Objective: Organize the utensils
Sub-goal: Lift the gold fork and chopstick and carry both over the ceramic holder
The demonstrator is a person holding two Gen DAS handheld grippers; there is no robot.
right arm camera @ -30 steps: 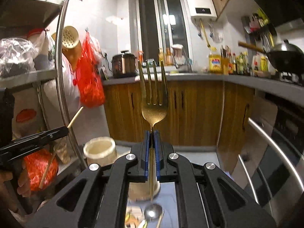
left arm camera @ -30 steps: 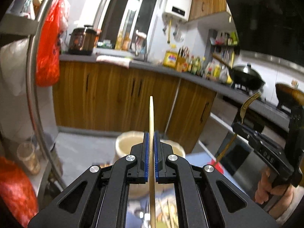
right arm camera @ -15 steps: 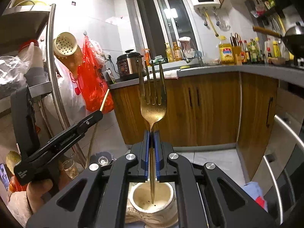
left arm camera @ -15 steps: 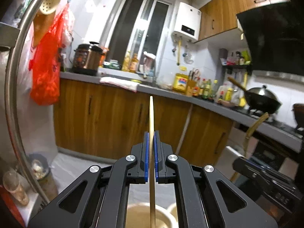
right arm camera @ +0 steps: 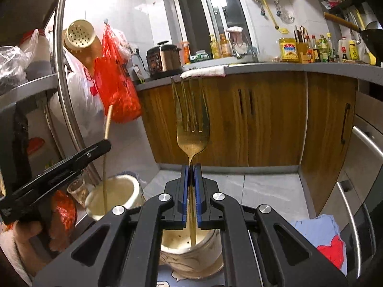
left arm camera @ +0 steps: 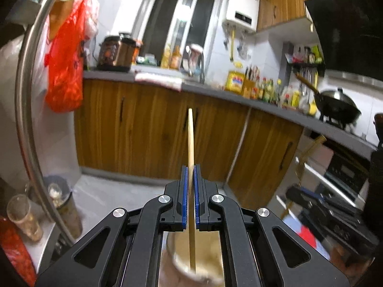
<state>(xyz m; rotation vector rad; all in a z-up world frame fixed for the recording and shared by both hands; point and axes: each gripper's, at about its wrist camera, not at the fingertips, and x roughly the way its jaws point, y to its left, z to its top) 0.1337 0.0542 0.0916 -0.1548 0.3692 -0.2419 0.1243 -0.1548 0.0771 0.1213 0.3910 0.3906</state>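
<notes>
My left gripper [left arm camera: 190,167] is shut on a wooden chopstick [left arm camera: 190,138] held upright; its lower end dips into a cream cup [left arm camera: 198,263] below. In the right wrist view the left gripper [right arm camera: 105,143] holds the chopstick [right arm camera: 108,122] over a cream cup [right arm camera: 115,196]. My right gripper [right arm camera: 191,167] is shut on a gold fork [right arm camera: 191,129], tines up, its handle end inside a second cup [right arm camera: 191,256] directly below. The right gripper [left arm camera: 318,205] shows blurred at the right of the left wrist view.
A metal rack post [right arm camera: 64,95] and shelves stand at the left with a red bag [right arm camera: 115,81]. Wooden cabinets [right arm camera: 263,119] and a counter run behind. An oven door handle [right arm camera: 352,220] and a blue cloth [right arm camera: 323,234] are at the right.
Both grippers have lowered over the cups. The chopstick end now sits in the left cup and the fork handle has gone deeper into the right cup.
</notes>
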